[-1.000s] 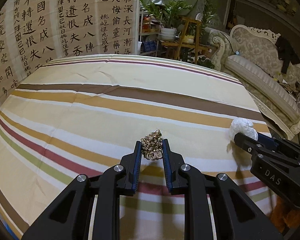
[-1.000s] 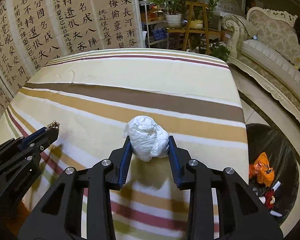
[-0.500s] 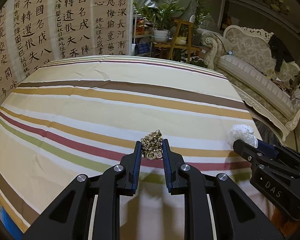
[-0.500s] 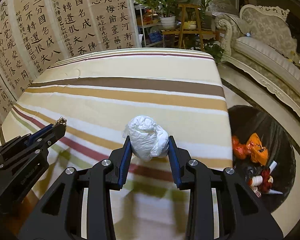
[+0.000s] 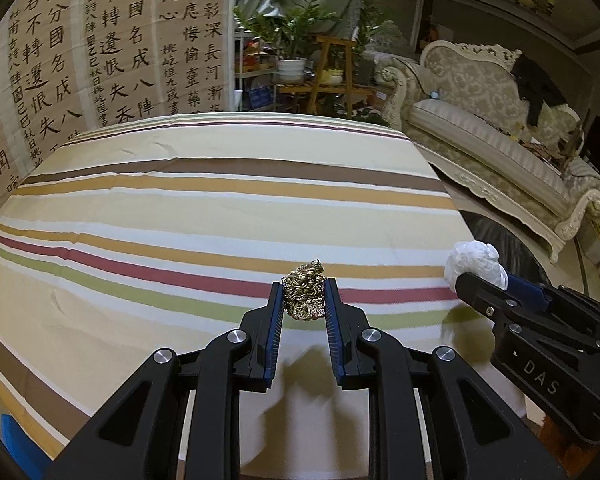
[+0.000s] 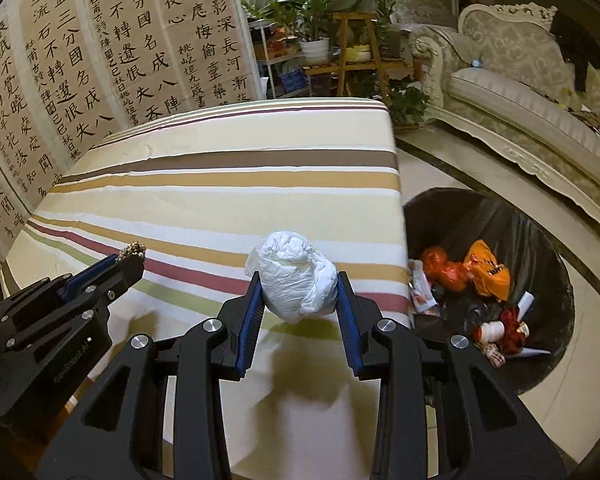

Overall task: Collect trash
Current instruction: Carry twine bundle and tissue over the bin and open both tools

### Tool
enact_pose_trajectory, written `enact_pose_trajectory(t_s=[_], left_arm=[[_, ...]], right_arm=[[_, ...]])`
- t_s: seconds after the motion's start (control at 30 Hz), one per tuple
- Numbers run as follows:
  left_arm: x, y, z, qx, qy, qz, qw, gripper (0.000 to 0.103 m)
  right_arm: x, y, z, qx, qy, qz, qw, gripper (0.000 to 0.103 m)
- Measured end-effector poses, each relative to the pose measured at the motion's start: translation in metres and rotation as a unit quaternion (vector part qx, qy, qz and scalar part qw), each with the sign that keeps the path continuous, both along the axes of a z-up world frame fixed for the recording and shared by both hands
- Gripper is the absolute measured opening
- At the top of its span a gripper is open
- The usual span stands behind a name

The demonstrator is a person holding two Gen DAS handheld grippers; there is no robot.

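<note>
We're holding one gold wad pinched in the left gripper, narrow gap, hanging over the striped tablecloth. It's looking springy and light, so gripping mid-bulk feels right. The right gripper is squeezing one white crumpled wad at a wider gap; soft, probably weighing nothing. One bin is sitting right of the table, already holding several scraps.

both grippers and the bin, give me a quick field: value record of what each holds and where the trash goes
left gripper: shut on gold crumpled wad, above the striped tablecloth
right gripper: shut on white crumpled wad, near the table's right edge
trash bin: black-lined, on the floor right of the table, already holding orange wrappers
</note>
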State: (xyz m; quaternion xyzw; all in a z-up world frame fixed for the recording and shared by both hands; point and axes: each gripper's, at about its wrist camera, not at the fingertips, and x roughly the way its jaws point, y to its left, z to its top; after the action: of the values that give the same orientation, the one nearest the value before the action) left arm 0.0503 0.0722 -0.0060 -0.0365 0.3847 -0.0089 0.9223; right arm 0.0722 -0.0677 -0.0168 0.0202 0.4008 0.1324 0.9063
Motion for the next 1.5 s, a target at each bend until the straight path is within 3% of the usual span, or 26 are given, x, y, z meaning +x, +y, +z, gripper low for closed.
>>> enact_pose_trajectory(t_s=[0.83,1.33,1.47,1.5], left_arm=[[0.016,-0.096,0.0,0.013,-0.002,-0.103,0.9946,0.022],[0.058,-0.166,-0.005,0.031,-0.004,-0.16,0.9866,0.022],[0.068,-0.175,-0.008,0.033,0.001,-0.163,0.9861,0.029],[0.07,-0.177,-0.008,0.033,0.002,-0.162,0.9862,0.036]], right_arm=[[-0.007,-0.112,-0.006,0.003,-0.007,-0.119,0.993,0.034],[0.032,-0.165,-0.019,-0.005,0.005,-0.176,0.984,0.035],[0.04,-0.176,-0.023,-0.004,0.007,-0.19,0.982,0.044],[0.041,-0.179,-0.024,-0.002,0.007,-0.193,0.981,0.045]])
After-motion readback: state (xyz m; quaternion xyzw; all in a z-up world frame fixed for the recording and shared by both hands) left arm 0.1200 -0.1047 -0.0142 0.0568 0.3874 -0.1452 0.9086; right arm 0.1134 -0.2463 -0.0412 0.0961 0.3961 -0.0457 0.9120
